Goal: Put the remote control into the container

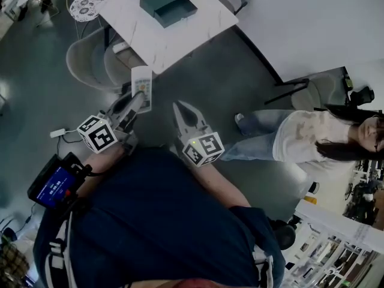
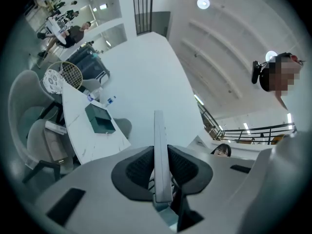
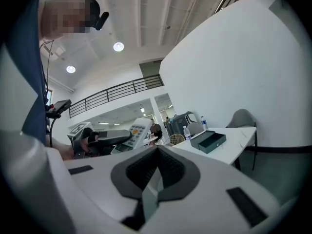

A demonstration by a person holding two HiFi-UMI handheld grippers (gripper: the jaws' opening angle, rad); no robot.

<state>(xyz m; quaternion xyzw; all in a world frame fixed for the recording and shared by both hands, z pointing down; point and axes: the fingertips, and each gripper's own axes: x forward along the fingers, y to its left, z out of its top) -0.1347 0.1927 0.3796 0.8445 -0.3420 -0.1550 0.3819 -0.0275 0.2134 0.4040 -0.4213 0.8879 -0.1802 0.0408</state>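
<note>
The white remote control [image 1: 142,87] is clamped between the pads of my left gripper [image 1: 137,102], held in the air over the floor short of the table. In the left gripper view the remote [image 2: 160,152] shows edge-on between the two dark pads. The container [image 1: 168,5] is a dark green open box on the white table [image 1: 180,38]; it also shows in the left gripper view [image 2: 100,119] and the right gripper view [image 3: 208,141]. My right gripper [image 1: 180,108] hangs beside the left with its jaws together and nothing in them. From the right gripper [image 3: 156,155], the remote [image 3: 138,130] is visible to the left.
Grey chairs [image 1: 90,62] stand at the table's near left side. A person [image 1: 312,138] sits at the right on the floor side. A water bottle [image 2: 110,101] stands at the table's far end. A small round patterned table [image 1: 90,3] is at the far left.
</note>
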